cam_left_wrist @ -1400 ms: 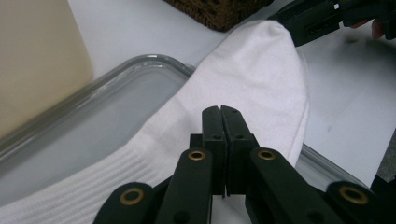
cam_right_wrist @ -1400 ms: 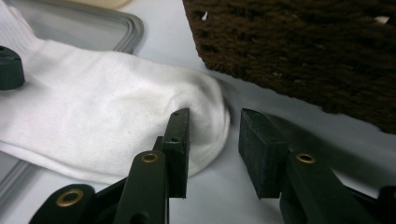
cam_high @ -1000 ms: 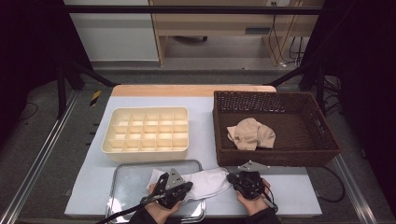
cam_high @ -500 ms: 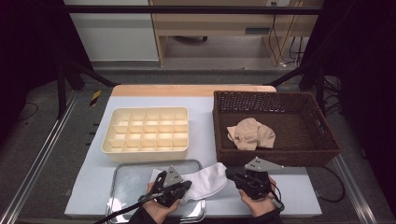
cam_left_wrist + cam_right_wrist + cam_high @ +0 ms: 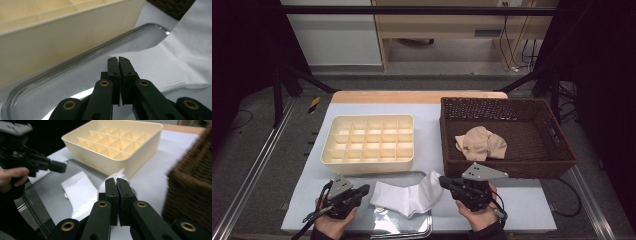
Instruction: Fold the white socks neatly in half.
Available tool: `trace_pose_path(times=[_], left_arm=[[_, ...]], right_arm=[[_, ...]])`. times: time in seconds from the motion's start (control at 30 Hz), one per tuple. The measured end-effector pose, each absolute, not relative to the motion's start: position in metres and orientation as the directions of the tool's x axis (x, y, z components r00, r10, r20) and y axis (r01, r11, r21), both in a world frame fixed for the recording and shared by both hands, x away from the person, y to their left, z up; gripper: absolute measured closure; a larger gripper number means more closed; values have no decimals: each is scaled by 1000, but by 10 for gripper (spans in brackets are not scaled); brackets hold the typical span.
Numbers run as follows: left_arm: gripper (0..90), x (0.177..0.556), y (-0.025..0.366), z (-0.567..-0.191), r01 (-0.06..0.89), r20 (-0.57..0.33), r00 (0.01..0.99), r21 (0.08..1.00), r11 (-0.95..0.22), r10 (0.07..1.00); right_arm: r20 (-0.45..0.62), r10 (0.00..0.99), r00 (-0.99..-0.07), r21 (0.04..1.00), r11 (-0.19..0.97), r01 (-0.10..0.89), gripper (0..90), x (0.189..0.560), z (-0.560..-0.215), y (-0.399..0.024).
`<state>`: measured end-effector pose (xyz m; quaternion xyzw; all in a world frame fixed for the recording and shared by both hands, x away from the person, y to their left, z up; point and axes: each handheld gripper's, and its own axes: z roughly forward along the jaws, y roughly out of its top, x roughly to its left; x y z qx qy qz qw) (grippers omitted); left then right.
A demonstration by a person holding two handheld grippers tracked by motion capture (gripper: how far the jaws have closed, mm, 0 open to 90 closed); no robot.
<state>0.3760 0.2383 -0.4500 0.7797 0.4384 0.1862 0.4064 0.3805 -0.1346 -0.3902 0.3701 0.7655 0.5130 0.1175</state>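
- The right gripper (image 5: 445,182), jaws pressed together, is pinching one end of the white sock (image 5: 408,197) and lifting it at about five o'clock on the table; a thin pinch could be slipping free.
- The left gripper (image 5: 363,190) is sitting at the sock's nine o'clock, jaws closed on nothing, so the far end is dragging over the metal tray (image 5: 422,233).
- The sock could be snagging on the tray's rim, or brushing the cream organiser (image 5: 368,146) at twelve o'clock.

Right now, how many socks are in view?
2: a white sock lying partly on the metal tray near the front, and a beige sock in the wicker basket. The beige bundle may hide more.
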Motion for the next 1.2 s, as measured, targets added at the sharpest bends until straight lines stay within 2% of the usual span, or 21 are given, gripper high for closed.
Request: trace_pose_path(times=[0.23, 0.6, 1.2], left_arm=[[884, 375, 237, -463, 551, -56, 554, 773, -315, 831], [891, 371, 230, -470, 548, -44, 580, 760, -349, 814], [892, 371, 231, -473, 553, -41, 577, 755, -353, 816]], right_arm=[[185, 630, -755, 870, 252, 424, 887, 387, -388, -83], [163, 570, -806, 831, 362, 424, 887, 397, -416, -6], [168, 565, -807, 761, 446, 471, 883, 412, -461, 49]])
